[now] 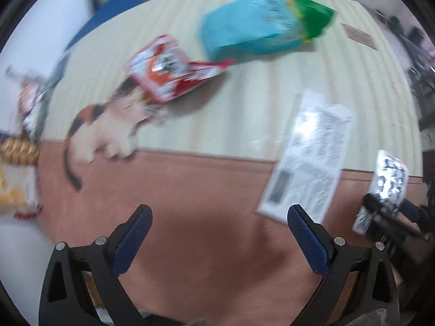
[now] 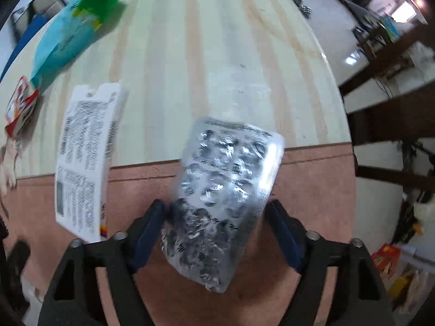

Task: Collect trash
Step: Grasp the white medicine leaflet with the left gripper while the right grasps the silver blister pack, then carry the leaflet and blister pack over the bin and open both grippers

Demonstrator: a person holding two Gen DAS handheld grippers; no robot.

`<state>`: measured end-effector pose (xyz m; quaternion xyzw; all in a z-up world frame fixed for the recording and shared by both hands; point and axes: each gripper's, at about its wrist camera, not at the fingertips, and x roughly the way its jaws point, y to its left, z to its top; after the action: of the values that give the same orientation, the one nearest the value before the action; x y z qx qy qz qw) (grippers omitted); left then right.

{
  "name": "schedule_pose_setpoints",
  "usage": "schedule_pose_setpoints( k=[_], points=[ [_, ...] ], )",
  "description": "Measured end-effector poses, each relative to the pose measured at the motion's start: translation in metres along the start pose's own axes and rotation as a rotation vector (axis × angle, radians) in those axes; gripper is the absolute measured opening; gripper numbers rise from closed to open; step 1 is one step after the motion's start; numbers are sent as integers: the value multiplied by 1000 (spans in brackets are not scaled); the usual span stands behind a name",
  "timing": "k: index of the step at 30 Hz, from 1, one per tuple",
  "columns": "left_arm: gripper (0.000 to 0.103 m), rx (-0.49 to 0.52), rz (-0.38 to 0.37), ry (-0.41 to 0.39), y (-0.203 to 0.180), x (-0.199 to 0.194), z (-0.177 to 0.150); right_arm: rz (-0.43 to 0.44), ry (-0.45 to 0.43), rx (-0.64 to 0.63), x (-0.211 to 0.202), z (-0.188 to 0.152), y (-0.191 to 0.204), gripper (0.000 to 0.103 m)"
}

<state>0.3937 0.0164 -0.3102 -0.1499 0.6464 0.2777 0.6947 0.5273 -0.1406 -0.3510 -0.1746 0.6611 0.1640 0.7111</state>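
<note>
Left wrist view: the left gripper (image 1: 219, 218) hangs wide open over the brown band of the table (image 1: 190, 203), holding nothing. Ahead on the pale striped part lie a blue-green bag (image 1: 261, 24) and a red snack wrapper (image 1: 168, 68), just beside a calico cat figure (image 1: 108, 125) — whether that is trash I cannot tell. A white printed card (image 1: 307, 160) lies across the border of the two surfaces, its long axis running from near the gripper away up the table. At the far right the right gripper (image 1: 386, 212) carries a silver blister pack (image 1: 386, 184). Some packaging at the left edge is too blurred to name.

Right wrist view: the blister pack (image 2: 223, 198) sits between the right gripper's (image 2: 217, 212) fingers, which are part-closed against its lower sides; the grip looks real, though blur hides the contact. Its long axis runs forward and slightly right, foil backing up, far end raised above the table (image 2: 190, 68). The white card (image 2: 87, 160), blue-green bag (image 2: 70, 35) and red wrapper (image 2: 21, 106) lie to the left.

By my reading the collecting is early — one piece is in hand and at least three remain on the table.
</note>
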Motion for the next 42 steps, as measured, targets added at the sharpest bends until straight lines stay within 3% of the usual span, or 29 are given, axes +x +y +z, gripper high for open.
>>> schedule_pose_setpoints(
  k=[3, 5, 7, 10, 11, 12, 13, 14, 18, 23, 27, 28, 29, 38, 42],
  points=[
    [102, 82, -64, 21, -29, 10, 17, 24, -8, -52, -9, 2, -7, 59],
    [102, 140, -104, 51, -48, 21, 26, 44, -7, -70, -17, 9, -17, 47],
    [102, 185, -104, 81, -64, 33, 33, 57, 11, -80, -19, 15, -28, 47],
    [100, 221, -94, 108, -76, 45, 39, 149, 68, -31, -15, 26, -48, 47],
    [96, 227, -97, 100, -78, 47, 41, 167, 75, -14, -13, 29, -54, 49],
    [84, 220, -118, 95, -77, 46, 41, 200, 85, 8, -13, 31, -61, 52],
    [72, 197, -159, 106, -75, 46, 40, 213, 84, 33, -14, 29, -67, 62],
    [72, 174, -172, 108, -71, 45, 39, 229, 79, 55, -16, 30, -72, 69],
    [72, 52, -135, 128, -42, 47, 19, 237, 73, 100, -15, 23, -75, 78],
    [72, -192, -102, 168, 10, 46, -28, 146, 44, 115, -2, 20, -59, 85],
    [72, -284, -125, 185, 29, 52, -48, -10, -16, 62, 0, 9, -20, 82],
    [72, -293, -134, 179, 34, 54, -47, -11, -39, 32, -4, 7, -12, 70],
    [72, -289, -137, 172, 34, 53, -48, -23, -55, -19, -7, 4, -2, 67],
    [74, -264, -132, 146, 33, 51, -59, -12, -31, -297, -10, -21, 37, 67],
    [76, -251, -135, 148, 34, 48, -62, 3, -6, -302, -5, -24, 38, 69]
  ],
)
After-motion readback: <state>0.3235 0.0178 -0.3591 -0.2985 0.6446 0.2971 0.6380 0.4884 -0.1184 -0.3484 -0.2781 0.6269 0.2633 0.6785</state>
